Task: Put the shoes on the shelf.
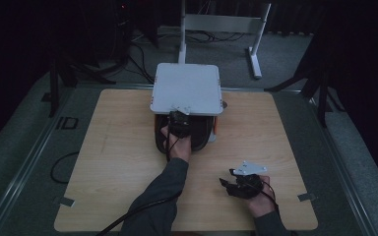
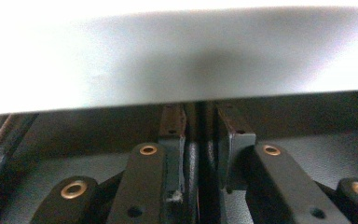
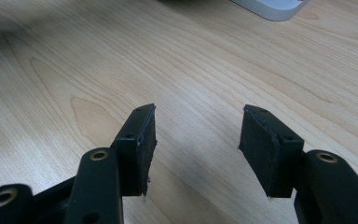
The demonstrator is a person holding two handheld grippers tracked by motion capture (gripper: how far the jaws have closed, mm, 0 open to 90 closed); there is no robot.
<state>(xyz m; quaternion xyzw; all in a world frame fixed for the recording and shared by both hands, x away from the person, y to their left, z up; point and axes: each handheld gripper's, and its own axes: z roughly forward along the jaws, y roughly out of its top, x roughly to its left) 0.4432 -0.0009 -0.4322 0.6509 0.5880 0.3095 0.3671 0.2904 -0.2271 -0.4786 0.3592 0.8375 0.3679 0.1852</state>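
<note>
Widest of all is the pale wooden tabletop [image 1: 118, 162], spread under dim light with grey carpet round it. At its far middle stands a white square appliance with a flat raised lid [image 1: 186, 88], and below that lid sits a dark rounded base [image 1: 202, 136]; what lies in the base is too dark to make out. The person's left forearm in a grey sleeve [image 1: 160, 196] reaches up the middle of the table, and the left gripper [image 1: 179, 119] is right at the lid's front edge, over the dark base. In the left gripper view the jaws stand nearly together with a thin dark upright piece [image 2: 200, 154] between them, under the white lid [image 2: 191, 56]; whether the pads press on that piece I cannot tell. Down at the near right, well apart from the appliance, the right gripper [image 3: 196, 149] hangs low over bare wood, jaws spread wide with nothing between them.
</note>
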